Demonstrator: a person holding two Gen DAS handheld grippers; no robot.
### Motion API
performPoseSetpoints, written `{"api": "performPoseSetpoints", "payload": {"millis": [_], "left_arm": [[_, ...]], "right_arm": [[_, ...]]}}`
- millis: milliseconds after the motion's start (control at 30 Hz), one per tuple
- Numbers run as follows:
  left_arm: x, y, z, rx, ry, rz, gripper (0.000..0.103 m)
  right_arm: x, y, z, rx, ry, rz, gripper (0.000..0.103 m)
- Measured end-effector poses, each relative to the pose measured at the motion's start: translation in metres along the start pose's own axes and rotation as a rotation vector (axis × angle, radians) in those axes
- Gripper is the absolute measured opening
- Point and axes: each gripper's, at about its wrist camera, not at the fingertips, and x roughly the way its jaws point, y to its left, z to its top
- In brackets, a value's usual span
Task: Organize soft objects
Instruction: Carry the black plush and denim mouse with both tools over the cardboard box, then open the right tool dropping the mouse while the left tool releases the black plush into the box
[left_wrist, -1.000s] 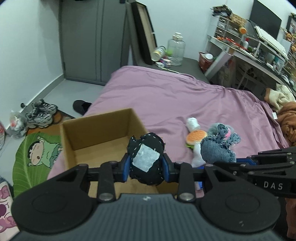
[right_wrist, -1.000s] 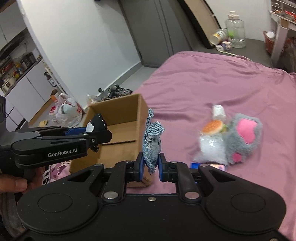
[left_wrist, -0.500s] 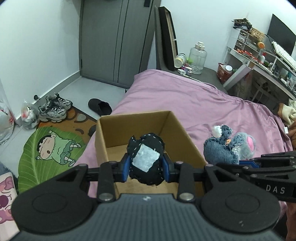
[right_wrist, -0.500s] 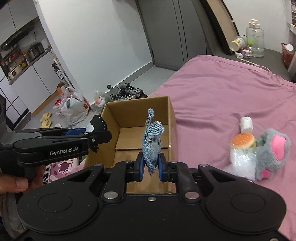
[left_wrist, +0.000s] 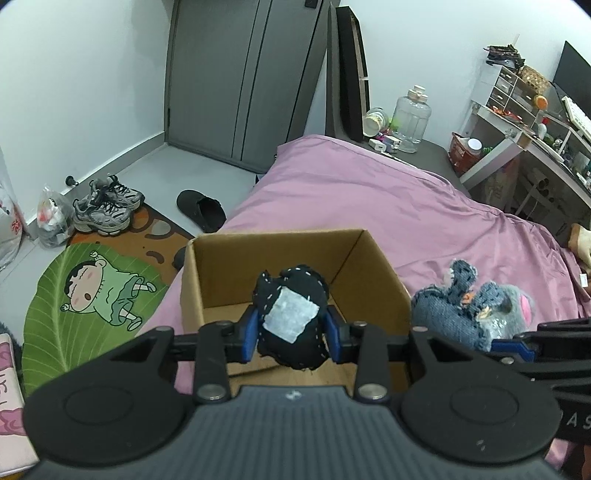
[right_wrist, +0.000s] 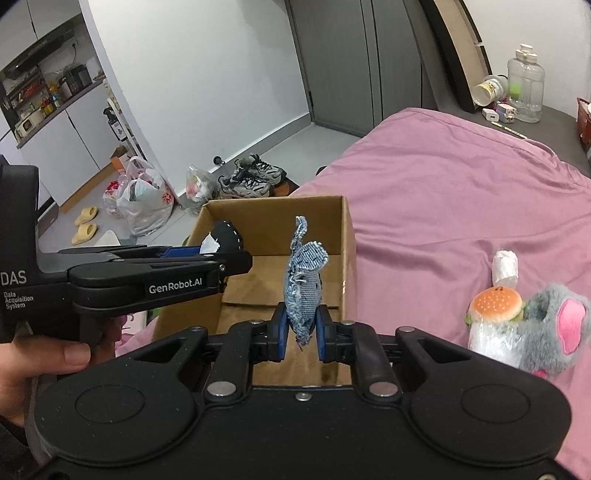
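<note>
Over the cardboard box (left_wrist: 373, 266) on the bed, my left gripper (left_wrist: 290, 330) pinches a black stuffed toy (left_wrist: 290, 317), and my right gripper (right_wrist: 300, 332) squeezes a denim toy (right_wrist: 303, 291).

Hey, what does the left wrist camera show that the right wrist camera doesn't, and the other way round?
Only the left wrist view: the cartoon floor mat, a black slipper and the desk shelves.

Only the right wrist view: the hand holding the left gripper, yellow slippers, the burger toy in plain sight, and the kitchen counter.

Both: the cardboard box, the black stitched toy, the denim toy in the right gripper, the grey plush, the sneakers and the purple bedsheet.
</note>
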Motion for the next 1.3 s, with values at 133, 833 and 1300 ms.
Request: {"api": "performPoseSetpoints", "payload": {"millis": [133,833,1300], "left_arm": [[0.007,-0.001,0.002,0.008,0.003,0.015,0.037],[-0.057,0.019,-0.007,-0.003,-0.108,0.05,0.076],[-0.085,0.057,-0.025,-0.128,-0.118,0.135,0.076]], "right_arm": [[0.006,-0.001,0.003,-0.001,0.002,0.004,0.015],[0.025,0.015,0.021,-0.027,0.002,0.024,0.015],[0.035,0.054,0.027,-0.081,0.0,0.08,0.052]]}}
